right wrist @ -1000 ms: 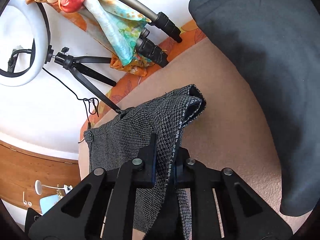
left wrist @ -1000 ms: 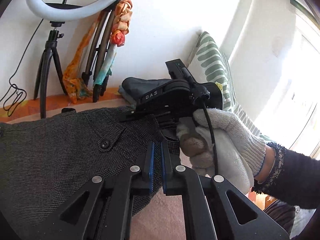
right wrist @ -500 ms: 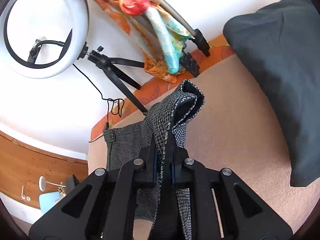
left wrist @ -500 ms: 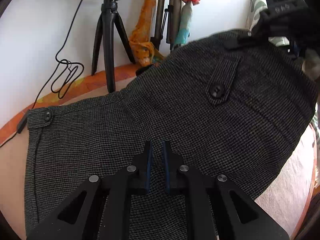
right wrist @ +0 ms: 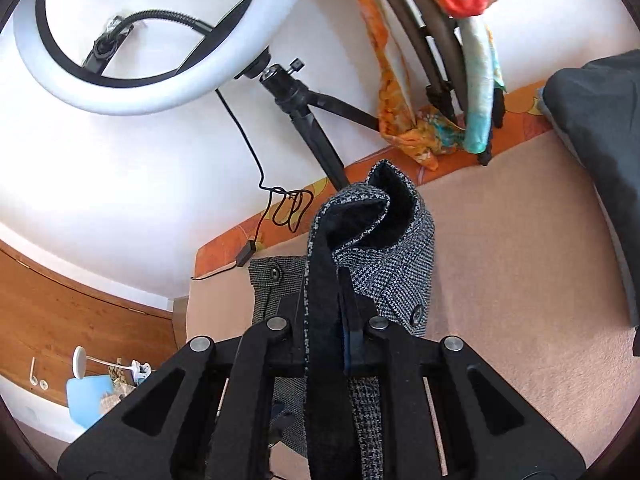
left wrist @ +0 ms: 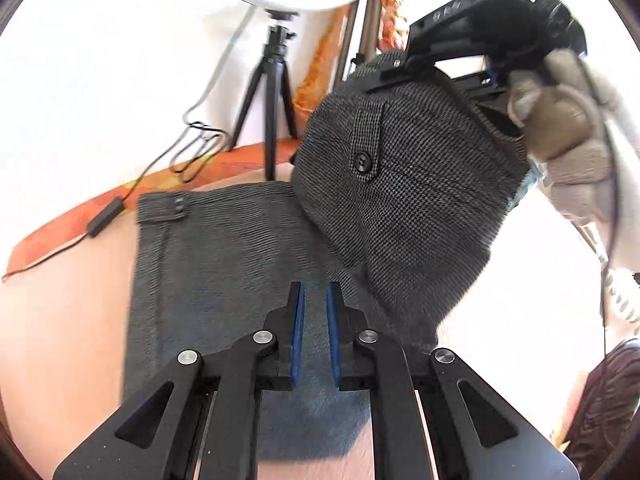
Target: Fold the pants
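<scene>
Two grippers are working: the right gripper (right wrist: 324, 320) is pinching the pants (left wrist: 248, 264) lifted on the bed (right wrist: 520, 280), the left gripper (left wrist: 314, 332) is hovering slightly spread; edges should be matching.

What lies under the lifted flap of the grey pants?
Under the lifted flap, held by the right gripper, the lower layer of the pants lies flat on the pink bed cover. What is beneath that layer is covered.

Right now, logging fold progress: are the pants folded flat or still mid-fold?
Mid-fold. The right gripper holds the pants' waist edge lifted over the part lying flat; the left gripper is open above it.
</scene>
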A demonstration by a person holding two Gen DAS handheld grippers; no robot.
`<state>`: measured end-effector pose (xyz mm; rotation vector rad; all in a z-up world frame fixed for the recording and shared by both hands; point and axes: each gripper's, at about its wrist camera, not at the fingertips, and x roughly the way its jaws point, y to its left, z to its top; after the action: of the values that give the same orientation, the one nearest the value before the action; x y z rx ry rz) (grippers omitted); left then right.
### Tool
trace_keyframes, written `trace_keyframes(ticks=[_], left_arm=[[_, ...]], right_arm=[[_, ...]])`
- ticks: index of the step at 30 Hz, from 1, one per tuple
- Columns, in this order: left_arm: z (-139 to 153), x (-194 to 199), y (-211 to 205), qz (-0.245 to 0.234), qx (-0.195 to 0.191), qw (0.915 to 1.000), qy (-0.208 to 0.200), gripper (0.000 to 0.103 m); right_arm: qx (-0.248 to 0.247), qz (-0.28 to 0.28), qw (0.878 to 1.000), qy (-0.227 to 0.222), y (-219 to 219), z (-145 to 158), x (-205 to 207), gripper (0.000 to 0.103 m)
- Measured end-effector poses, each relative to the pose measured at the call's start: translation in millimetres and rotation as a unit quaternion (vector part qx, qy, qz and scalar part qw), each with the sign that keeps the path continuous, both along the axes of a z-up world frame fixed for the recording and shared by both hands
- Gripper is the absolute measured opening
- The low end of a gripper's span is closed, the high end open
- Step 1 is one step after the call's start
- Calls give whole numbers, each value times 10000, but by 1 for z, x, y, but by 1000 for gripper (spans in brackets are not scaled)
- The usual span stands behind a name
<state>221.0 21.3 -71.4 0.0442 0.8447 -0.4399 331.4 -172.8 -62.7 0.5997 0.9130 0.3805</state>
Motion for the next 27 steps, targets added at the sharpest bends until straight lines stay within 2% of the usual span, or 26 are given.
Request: trace_keyframes(ticks=[4,8,13,17,23,26,27], left_arm=[[10,-20,36,303,-5,9995,-40,10],[13,-25,70,640,-243,9976,-69,10],[25,-31,90,807,-382,9958,-221,10],[32,-31,108,1009,-306,9936,-407,10],[38,-35,145,1433,-496,9873,-482,10],[37,-37,156,1553,-517,9854,-468,10],[37,-37,159,1571,-518,9851,-465,10]], right_arm=[[-104,53,9999,27,27,1,1,11],[-368,137,9992,45,58,0,4,11],[-718,273,9970,128,106,-8,13,11],[-1048,404,9934,241,149,-23,19,11],[-1684,517,9836,377,207,-51,24,12],[-1720,743,9809,515,225,-61,23,19],[-1660,867,9807,566,230,-64,24,27]])
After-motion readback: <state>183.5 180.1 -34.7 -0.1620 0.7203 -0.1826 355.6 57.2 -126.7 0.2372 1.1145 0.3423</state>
